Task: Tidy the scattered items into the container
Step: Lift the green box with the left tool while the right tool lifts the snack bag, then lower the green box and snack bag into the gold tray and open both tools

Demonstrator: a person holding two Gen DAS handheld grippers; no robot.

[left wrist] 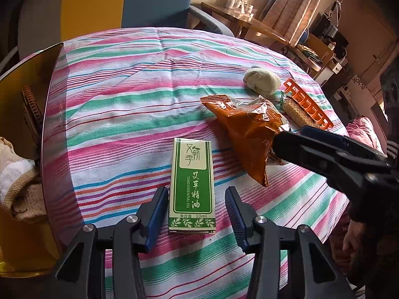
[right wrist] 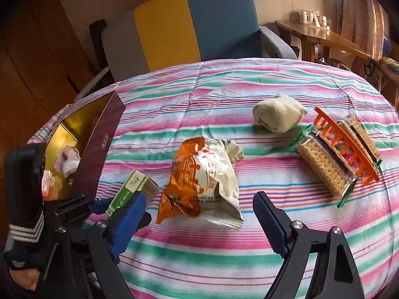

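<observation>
- Left gripper (left wrist: 197,209) fingers stand apart around the green-and-white cardboard oil box (left wrist: 191,186), not pressing it.
- Right gripper (right wrist: 197,214) gapes wide before the orange-and-cream foil snack packet (right wrist: 204,182).
- Gold-lined maroon container box (right wrist: 99,144) sits at the striped tablecloth's (right wrist: 224,249) left edge.

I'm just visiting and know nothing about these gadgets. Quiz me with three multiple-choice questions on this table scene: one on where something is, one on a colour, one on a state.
1. Where does the green oil box lie?
A. between the left gripper's jaws, on the cloth
B. inside the container
C. on top of the crackers

2. What colour is the plastic rack lying over the cracker packs?
A. blue
B. orange
C. white

3. How do the right gripper's jaws stand?
A. clamped on the rolled sock
B. shut on nothing
C. open, in front of the snack bag

Answers: 1 A, the box lies flat on the striped cloth between the jaws, untouched by them. 2 B, the rack is bright orange. 3 C, both jaws stand wide apart, clear of the bag.
</observation>
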